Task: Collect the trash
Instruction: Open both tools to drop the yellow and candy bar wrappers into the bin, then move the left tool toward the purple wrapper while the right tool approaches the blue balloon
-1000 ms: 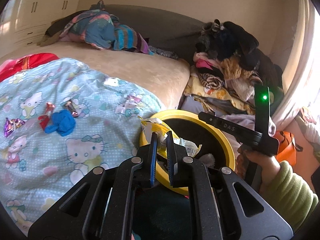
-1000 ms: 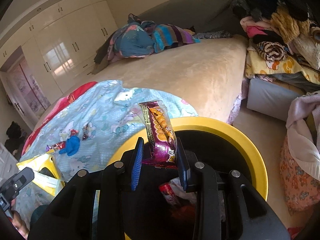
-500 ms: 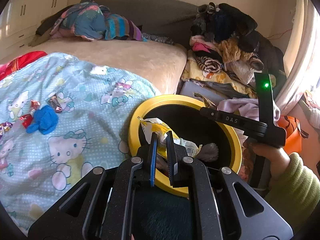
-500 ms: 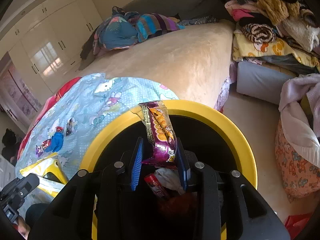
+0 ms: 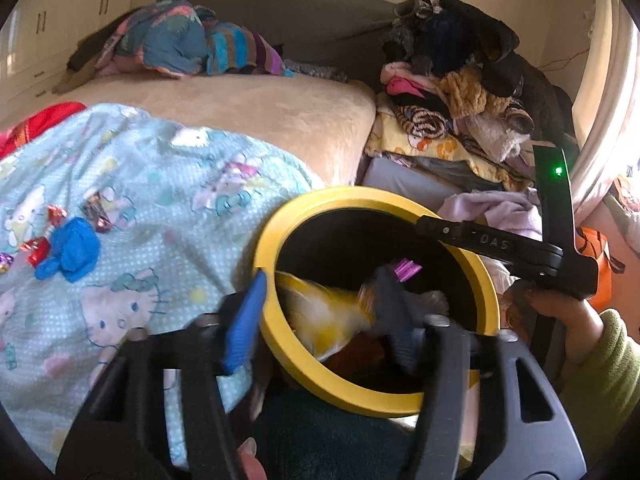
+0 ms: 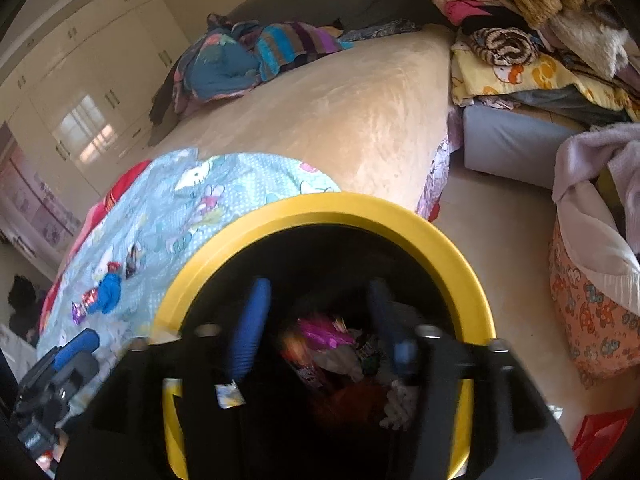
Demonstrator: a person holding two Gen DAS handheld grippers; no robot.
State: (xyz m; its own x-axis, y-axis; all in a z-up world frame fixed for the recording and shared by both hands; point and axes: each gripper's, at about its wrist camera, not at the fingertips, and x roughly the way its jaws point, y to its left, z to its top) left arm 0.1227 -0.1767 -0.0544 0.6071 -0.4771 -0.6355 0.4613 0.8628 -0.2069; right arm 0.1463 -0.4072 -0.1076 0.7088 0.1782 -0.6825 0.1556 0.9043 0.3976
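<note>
A black bin with a yellow rim (image 5: pixel 360 197) stands by the bed. Over it, my left gripper (image 5: pixel 320 314) has its jaws opening, and a blurred yellow wrapper (image 5: pixel 328 316) drops loose between them into the bin. My right gripper (image 6: pixel 320 322) is over the same bin rim (image 6: pixel 340 205), jaws opening too; the purple snack wrapper (image 6: pixel 320 332) lies blurred below them among the trash. A crumpled blue piece (image 5: pixel 72 249) and several candy wrappers (image 5: pixel 37 249) lie on the light blue blanket (image 5: pixel 160 220).
The beige bed (image 5: pixel 260 108) carries a heap of clothes (image 5: pixel 180 44) at its far end. More clothes (image 5: pixel 460 92) are piled right of the bed. A patterned fabric basket (image 6: pixel 592 312) stands on the floor beside the bin.
Both grippers sank closer over the bin and opened. The yellow wrapper left the left jaws and the purple wrapper left the right jaws; both are falling into the bin.
</note>
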